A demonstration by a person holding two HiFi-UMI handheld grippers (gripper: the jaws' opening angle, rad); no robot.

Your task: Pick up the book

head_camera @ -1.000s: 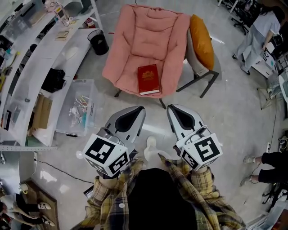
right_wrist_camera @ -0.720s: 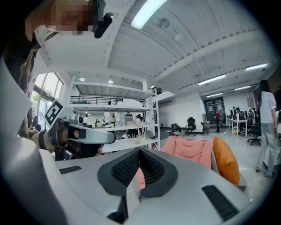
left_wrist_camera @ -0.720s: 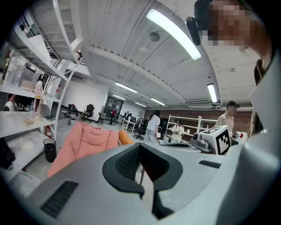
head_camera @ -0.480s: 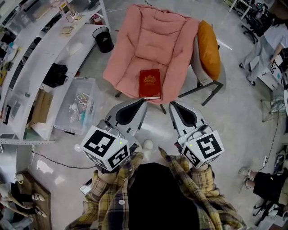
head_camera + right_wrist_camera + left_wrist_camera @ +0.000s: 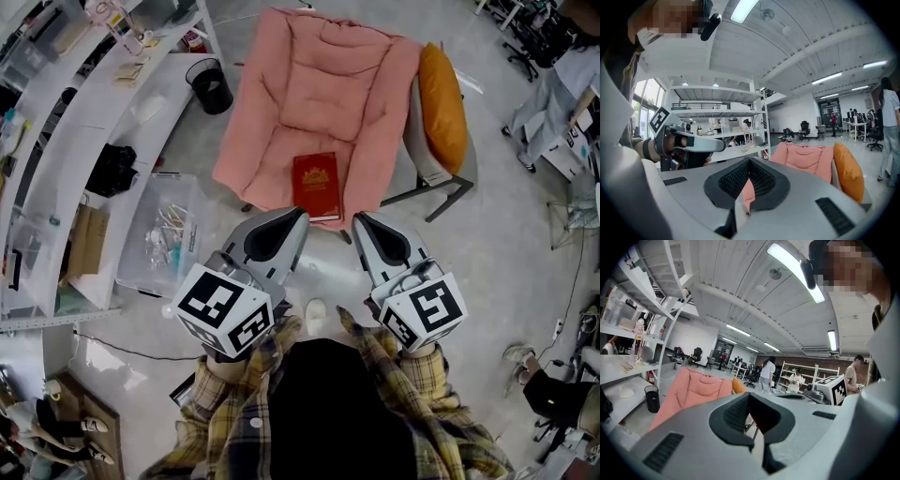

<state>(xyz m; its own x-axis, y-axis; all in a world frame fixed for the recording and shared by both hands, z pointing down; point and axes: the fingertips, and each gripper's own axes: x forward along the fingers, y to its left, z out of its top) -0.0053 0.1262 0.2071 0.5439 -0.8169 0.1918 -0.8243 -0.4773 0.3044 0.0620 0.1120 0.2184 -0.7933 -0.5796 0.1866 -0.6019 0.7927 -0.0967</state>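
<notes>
A dark red book (image 5: 316, 185) lies flat near the front edge of the pink armchair's seat (image 5: 319, 94). In the head view both grippers are held side by side just short of that edge. The left gripper (image 5: 298, 216) points at the book's near left corner and is shut with nothing in it. The right gripper (image 5: 359, 221) sits slightly right of the book, its jaws also together and empty. Neither touches the book. The left gripper view shows the left gripper (image 5: 751, 404) with the pink chair (image 5: 693, 390) ahead. Pink fabric shows past the right gripper (image 5: 749, 164) in its own view.
An orange cushion (image 5: 442, 94) leans on the chair's right arm. A black bin (image 5: 210, 87), a clear plastic box (image 5: 164, 234) and white shelving (image 5: 84, 122) stand to the left. People are at the desks on the far right (image 5: 553, 103).
The person has stepped toward the armchair. The chair and book now sit closer in the head view, and both gripper tips have come up to the seat's front edge, still shut.
</notes>
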